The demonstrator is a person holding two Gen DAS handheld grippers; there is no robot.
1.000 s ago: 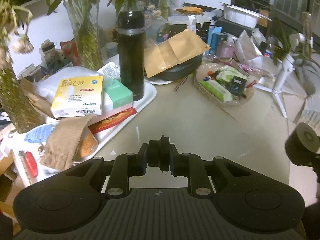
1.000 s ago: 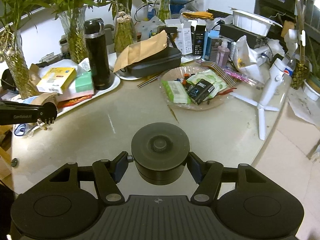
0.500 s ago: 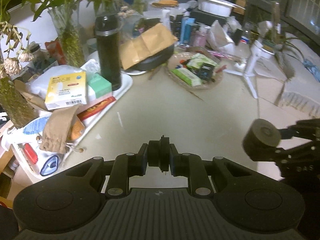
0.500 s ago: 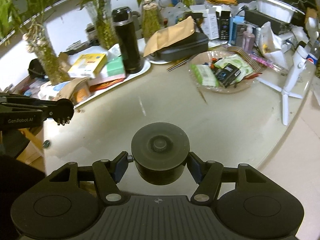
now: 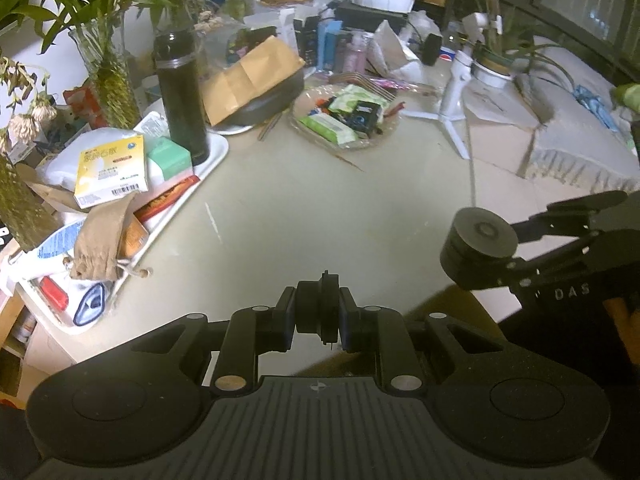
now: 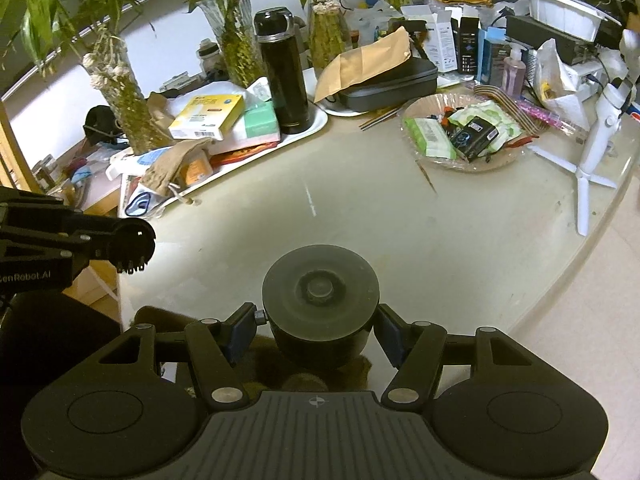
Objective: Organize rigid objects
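Observation:
My left gripper (image 5: pixel 318 314) is shut on a small thin black disc part with pins (image 5: pixel 325 309), held edge-on above the table's near edge; it also shows in the right wrist view (image 6: pixel 133 242). My right gripper (image 6: pixel 318 320) is shut on a wide black round puck (image 6: pixel 320 294), held over the near edge of the table; the puck also shows in the left wrist view (image 5: pixel 478 246). The two grippers are apart, left and right of each other.
A white tray (image 5: pixel 214 156) at the left holds a black flask (image 5: pixel 181 92), a yellow box (image 5: pixel 111 170) and a cloth pouch (image 5: pixel 102 240). A glass dish of packets (image 5: pixel 344 118), a black case under a brown envelope (image 5: pixel 256 88) and a white tripod (image 5: pixel 454 92) stand further back.
Both grippers have pulled back and up from the table with their parts still held. The right gripper now shows closer in the left wrist view.

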